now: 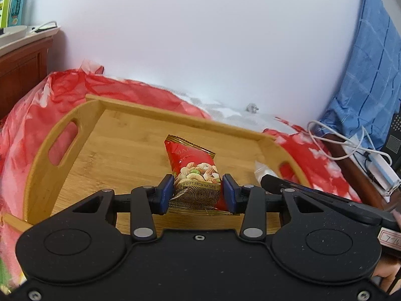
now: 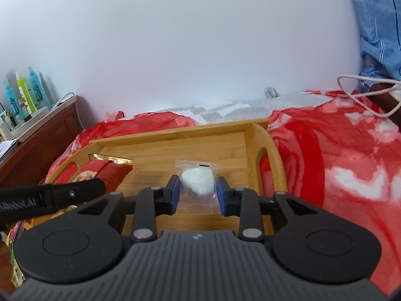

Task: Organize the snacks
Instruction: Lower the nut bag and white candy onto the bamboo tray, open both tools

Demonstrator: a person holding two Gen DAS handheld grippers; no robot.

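A wooden tray (image 1: 120,125) with cut-out handles lies on a red and white bedspread. My left gripper (image 1: 198,193) is shut on a red and gold packet of mixed nuts (image 1: 194,165) and holds it over the tray's floor. My right gripper (image 2: 198,193) is shut on a clear wrapper with a white snack inside (image 2: 198,181), over the right part of the tray (image 2: 175,138). In the right wrist view the nut packet (image 2: 110,169) and the left gripper's black body show at the left. In the left wrist view the clear wrapper (image 1: 260,168) shows at the right.
The red and white bedspread (image 2: 338,163) covers the bed around the tray. A wooden bedside cabinet (image 2: 37,138) with bottles stands at the left. A white cable (image 1: 333,148) and blue cloth (image 1: 371,75) lie at the right. A white wall is behind.
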